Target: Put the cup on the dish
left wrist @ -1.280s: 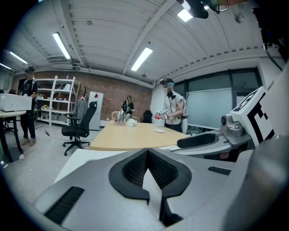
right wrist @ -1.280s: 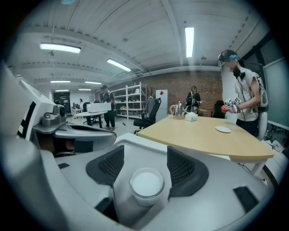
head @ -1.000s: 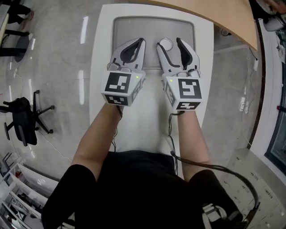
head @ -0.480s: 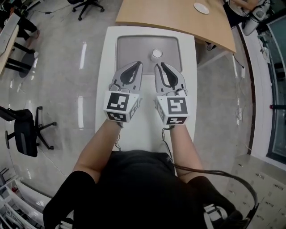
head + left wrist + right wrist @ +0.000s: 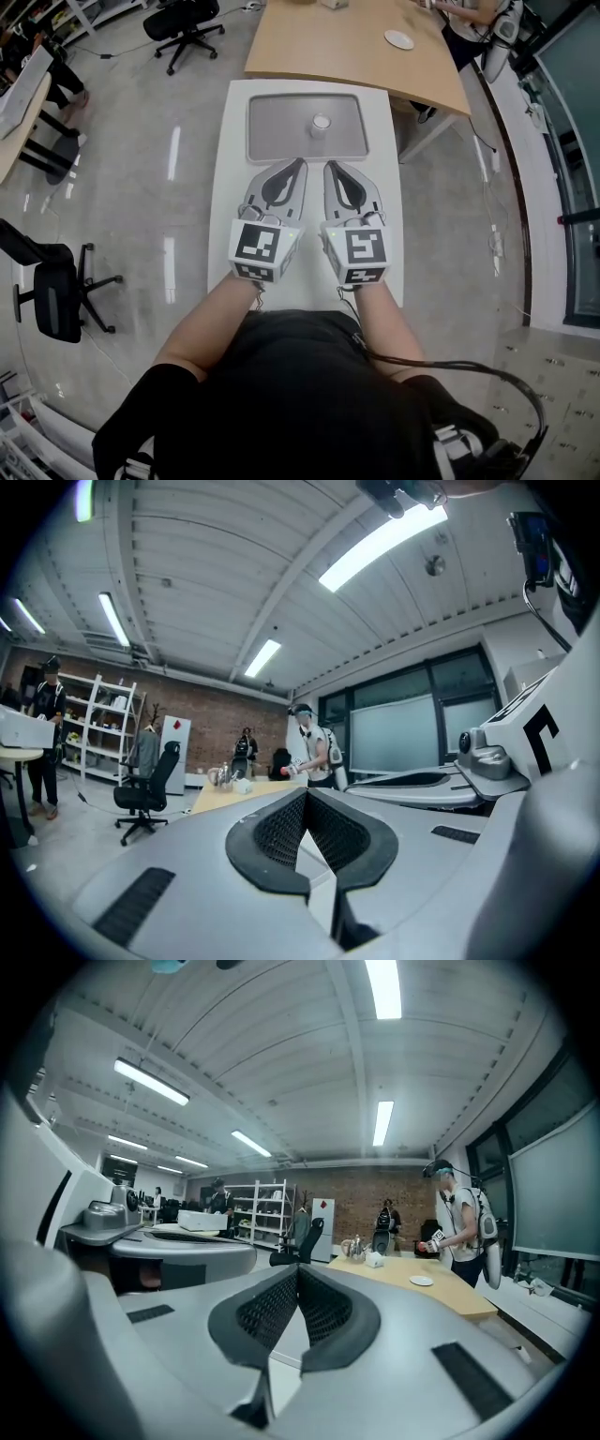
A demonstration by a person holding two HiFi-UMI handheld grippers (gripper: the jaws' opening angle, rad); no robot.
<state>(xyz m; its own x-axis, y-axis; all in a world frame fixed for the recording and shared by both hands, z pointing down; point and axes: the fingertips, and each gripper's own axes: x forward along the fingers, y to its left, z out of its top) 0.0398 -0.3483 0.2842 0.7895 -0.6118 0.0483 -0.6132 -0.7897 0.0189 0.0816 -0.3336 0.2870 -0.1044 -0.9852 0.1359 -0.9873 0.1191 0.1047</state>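
On the narrow white counter, only a grey tray at the far end; on the wooden counter beyond, a small white dish toward the right

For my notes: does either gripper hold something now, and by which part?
Nothing. Left gripper is shut, empty; right gripper has just closed, also empty.

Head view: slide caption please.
Left gripper and right gripper, its jaws just closed, both shut, empty, side by side above white table; cup stands on gray tray.
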